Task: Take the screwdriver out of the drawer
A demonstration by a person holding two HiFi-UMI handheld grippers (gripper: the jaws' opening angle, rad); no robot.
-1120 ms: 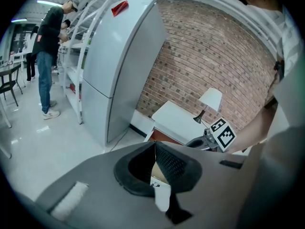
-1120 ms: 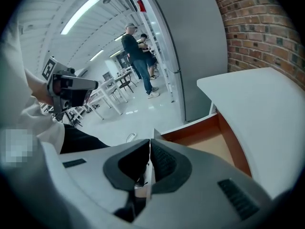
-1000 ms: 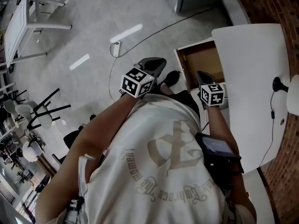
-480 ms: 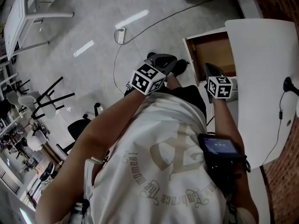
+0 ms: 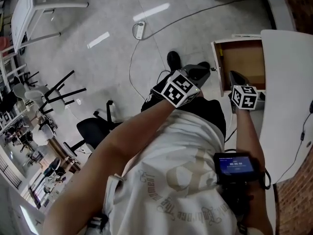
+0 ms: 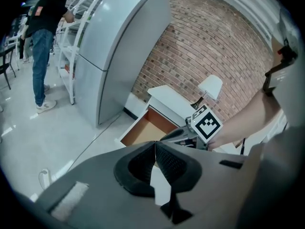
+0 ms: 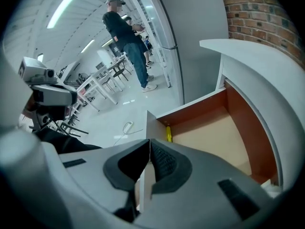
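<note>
The wooden drawer (image 5: pixel 244 58) stands pulled open from the white desk (image 5: pixel 288 82). In the right gripper view a yellow screwdriver handle (image 7: pixel 168 133) lies in the drawer's (image 7: pixel 214 137) near left corner, against the front panel. My right gripper (image 5: pixel 234 74) hovers over the drawer's near edge, jaws shut (image 7: pixel 150 141) on nothing. My left gripper (image 5: pixel 208 66) is held just left of the drawer front, also shut (image 6: pixel 155 143) and empty. From the left gripper view I see the drawer (image 6: pixel 145 130) and the right gripper's marker cube (image 6: pixel 206 123).
A grey fridge (image 6: pixel 119 46) stands beyond the desk. A desk lamp (image 6: pixel 209 86) sits on the desk by the brick wall. A cable and power strip (image 5: pixel 140 31) lie on the floor. Black chairs (image 5: pixel 93 126) are behind left. A person (image 7: pixel 125 37) stands far off.
The head view has swung, so drawer and grippers sit further right in it. The left gripper has come closer to the drawer front. Both grippers stay shut.
</note>
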